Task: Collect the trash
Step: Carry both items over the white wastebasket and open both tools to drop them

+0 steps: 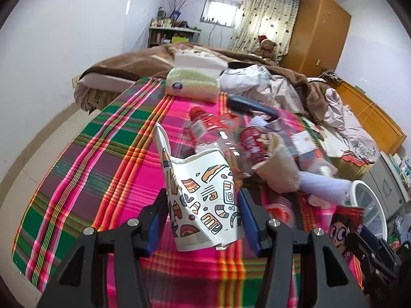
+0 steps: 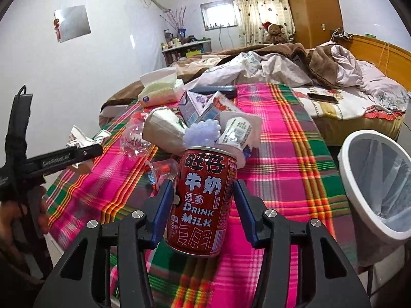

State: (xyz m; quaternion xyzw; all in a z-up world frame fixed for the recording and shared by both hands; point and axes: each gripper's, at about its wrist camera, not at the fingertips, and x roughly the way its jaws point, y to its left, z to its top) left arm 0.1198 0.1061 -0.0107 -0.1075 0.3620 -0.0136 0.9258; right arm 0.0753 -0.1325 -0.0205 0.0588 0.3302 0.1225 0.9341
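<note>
My left gripper (image 1: 203,213) is shut on a crushed white paper cup (image 1: 203,195) with coloured doodles, held above the plaid cloth (image 1: 102,169). My right gripper (image 2: 203,202) is shut on a red milk can (image 2: 203,202), upright, above the cloth (image 2: 287,154). The can also shows in the left wrist view (image 1: 345,228) at the lower right. A pile of trash lies beyond: a clear plastic bottle (image 1: 215,133), a paper cup (image 1: 277,166), milk cartons (image 2: 203,107) and a small yoghurt bottle (image 2: 236,131). The white bin (image 2: 372,179) with a liner stands at the right.
A tissue pack (image 2: 161,89) lies at the far end of the cloth. A bed with rumpled bedding (image 2: 321,69) and a phone (image 2: 323,98) is behind. A wooden wardrobe (image 1: 318,30) stands at the back. The left gripper's body (image 2: 38,164) shows at the left.
</note>
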